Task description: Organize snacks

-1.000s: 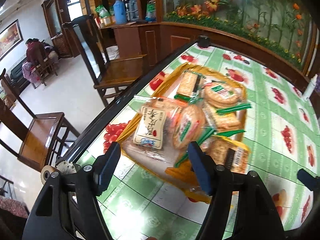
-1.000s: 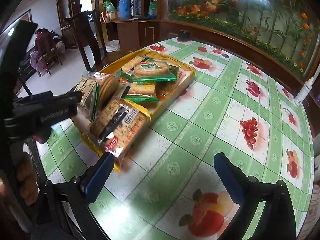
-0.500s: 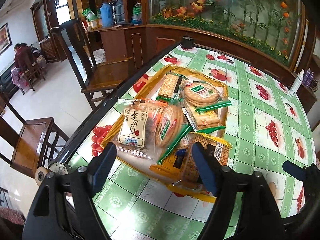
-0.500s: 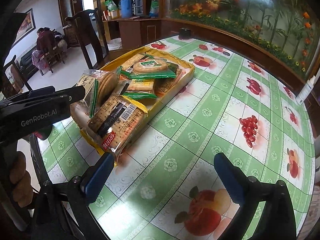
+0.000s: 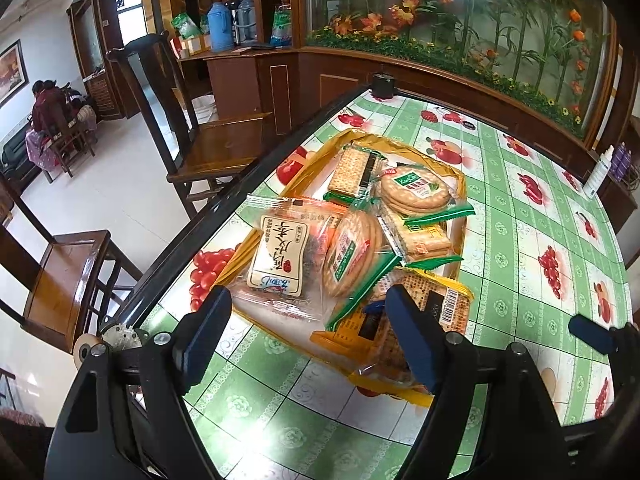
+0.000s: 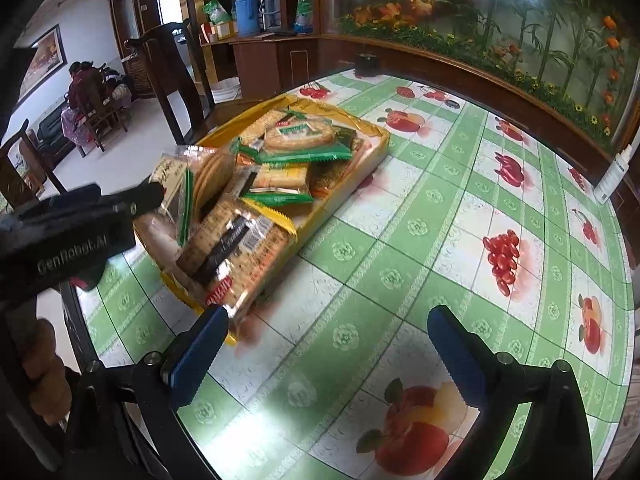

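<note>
A yellow tray (image 5: pixel 460 184) near the table's left edge is piled with snack packets. They include a clear pack with a white label (image 5: pixel 280 256), round crackers in green wrappers (image 5: pixel 352 256), square crackers (image 5: pixel 354 170) and a brown cracker pack with a barcode (image 5: pixel 448 304). My left gripper (image 5: pixel 310 334) hovers over the tray's near end. It is open, and its pads touch no packet. My right gripper (image 6: pixel 328 352) is open over bare tablecloth, to the right of the tray (image 6: pixel 340 196). The brown pack (image 6: pixel 236 256) overhangs the near rim.
The table's black edge (image 5: pixel 192 240) runs close on the left, with wooden chairs (image 5: pixel 224 148) beyond it. A white bottle (image 5: pixel 598 178) stands at the far right and a small black object (image 5: pixel 382 86) at the far end. A hand (image 6: pixel 44 368) holds the left gripper.
The left gripper's jaws have spread wider over the tray's near end. The packets and the right gripper look unmoved.
</note>
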`<state>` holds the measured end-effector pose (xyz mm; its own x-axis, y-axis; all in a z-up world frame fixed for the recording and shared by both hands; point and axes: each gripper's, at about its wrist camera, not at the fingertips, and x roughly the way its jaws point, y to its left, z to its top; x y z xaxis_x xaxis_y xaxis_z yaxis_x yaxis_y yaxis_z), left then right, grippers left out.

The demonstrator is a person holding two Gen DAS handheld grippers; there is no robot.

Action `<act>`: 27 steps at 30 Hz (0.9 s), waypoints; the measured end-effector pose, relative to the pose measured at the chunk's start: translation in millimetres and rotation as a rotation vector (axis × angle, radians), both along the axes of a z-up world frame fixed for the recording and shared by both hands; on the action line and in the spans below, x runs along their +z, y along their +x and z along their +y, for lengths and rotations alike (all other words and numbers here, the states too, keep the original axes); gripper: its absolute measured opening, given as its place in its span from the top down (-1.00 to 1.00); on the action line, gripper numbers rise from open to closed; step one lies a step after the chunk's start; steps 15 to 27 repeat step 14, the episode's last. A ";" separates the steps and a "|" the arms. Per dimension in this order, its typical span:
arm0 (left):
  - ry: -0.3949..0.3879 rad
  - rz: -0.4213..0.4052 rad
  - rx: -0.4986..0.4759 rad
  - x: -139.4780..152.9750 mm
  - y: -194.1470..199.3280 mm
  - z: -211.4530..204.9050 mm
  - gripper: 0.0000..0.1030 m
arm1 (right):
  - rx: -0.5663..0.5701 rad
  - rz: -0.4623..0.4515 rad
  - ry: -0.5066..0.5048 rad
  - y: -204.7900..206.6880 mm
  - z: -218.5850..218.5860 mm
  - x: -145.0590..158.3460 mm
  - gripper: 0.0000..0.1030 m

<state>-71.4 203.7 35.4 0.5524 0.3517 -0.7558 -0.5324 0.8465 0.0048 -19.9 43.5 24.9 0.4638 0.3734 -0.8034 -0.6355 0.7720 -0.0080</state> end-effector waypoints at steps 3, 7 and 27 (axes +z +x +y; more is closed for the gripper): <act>0.005 -0.003 0.009 1.2 -4.0 3.0 -0.55 | 0.018 -0.032 0.000 1.8 15.2 7.0 -0.95; -0.001 -0.012 0.022 2.6 -9.9 9.3 -0.56 | 0.025 -0.093 0.017 2.3 29.5 17.5 -0.95; -0.022 -0.011 0.020 1.8 -12.7 17.7 -0.57 | 0.036 -0.085 0.021 2.7 39.1 14.9 -0.95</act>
